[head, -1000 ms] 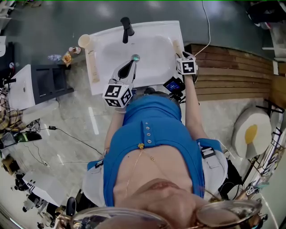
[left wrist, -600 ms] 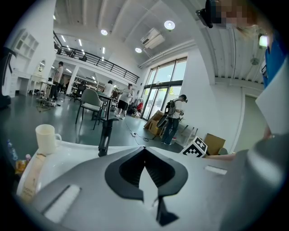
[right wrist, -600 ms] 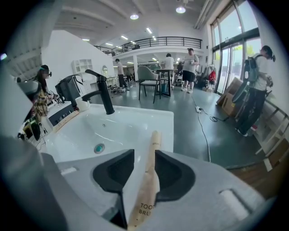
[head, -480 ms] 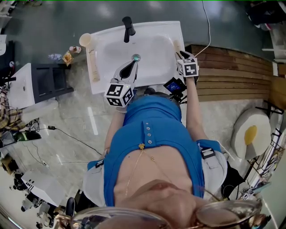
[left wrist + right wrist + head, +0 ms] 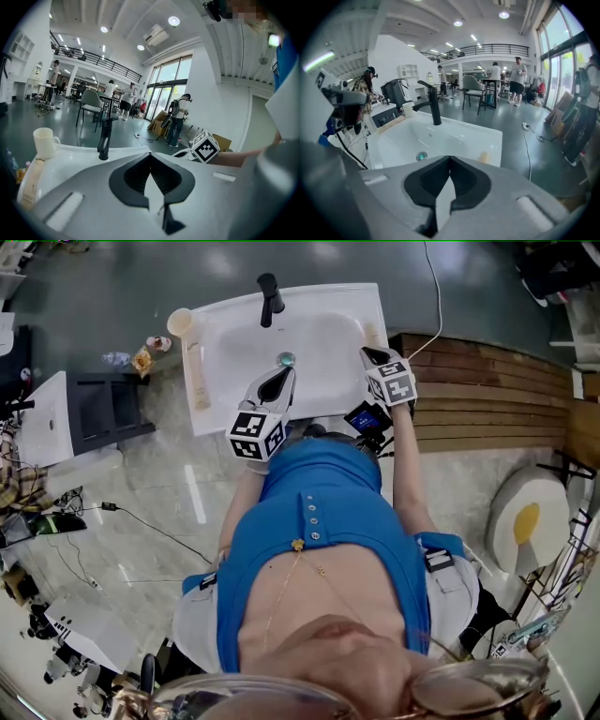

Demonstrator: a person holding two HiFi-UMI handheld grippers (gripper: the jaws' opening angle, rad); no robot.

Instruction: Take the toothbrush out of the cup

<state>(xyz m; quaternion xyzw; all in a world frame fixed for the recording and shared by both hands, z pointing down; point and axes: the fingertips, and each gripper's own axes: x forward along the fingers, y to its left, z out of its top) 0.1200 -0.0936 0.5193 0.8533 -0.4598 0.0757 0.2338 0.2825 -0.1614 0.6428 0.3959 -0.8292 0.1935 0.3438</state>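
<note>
The right gripper has just closed its jaws on nothing, the left gripper is likewise pinched together empty, and the cream ceramic mug shows no toothbrush, so removal looks done.

Cream cup stands upright; toothbrush perhaps on sink rim.

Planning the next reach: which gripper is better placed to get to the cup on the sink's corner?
Left. The cup stands at the far left corner of the sink; the left gripper hovers nearer. The right gripper, jaws just closed empty, is at the right rim.
</note>
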